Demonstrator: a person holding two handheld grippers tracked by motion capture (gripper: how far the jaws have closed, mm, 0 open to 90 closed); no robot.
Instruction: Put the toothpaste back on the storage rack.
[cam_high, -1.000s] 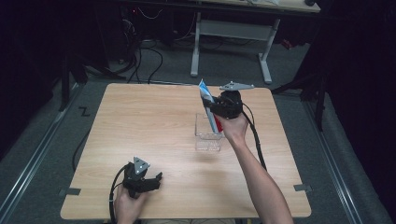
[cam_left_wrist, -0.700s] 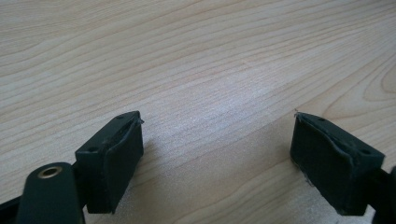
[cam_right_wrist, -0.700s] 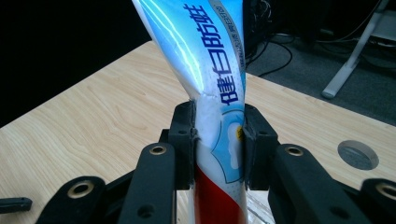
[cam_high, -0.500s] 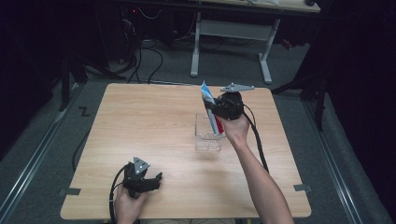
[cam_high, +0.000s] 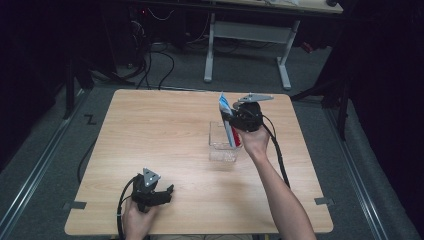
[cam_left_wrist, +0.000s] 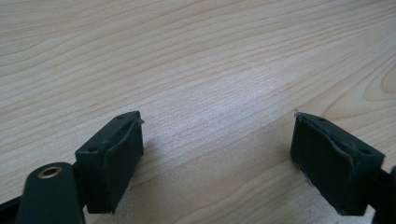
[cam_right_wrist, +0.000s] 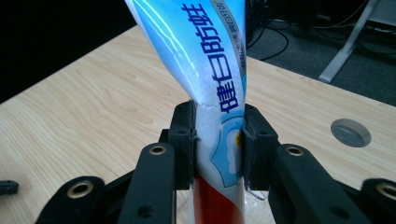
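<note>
Toothpaste tube (cam_high: 228, 116): blue, white and red; upright with a slight tilt, lower end inside the clear container, upper end above its rim.
Clear container (cam_high: 218, 145): open-topped, stands right of the counter's middle.
Right claw (cam_high: 234, 120): clamped on the toothpaste tube at mid-length; in the right gripper view both pads (cam_right_wrist: 186, 140) press its sides and dent it.
Left claw (cam_high: 165, 192): jaws wide, nothing between them, low over bare wood at the near edge, well apart from the container.
Counter (cam_high: 150, 130): light wood, otherwise bare.
Progress: judged as partway; the tube meets the container, but the grip is not released.
Remaining: seat or clear the tube, open the right claw.
</note>
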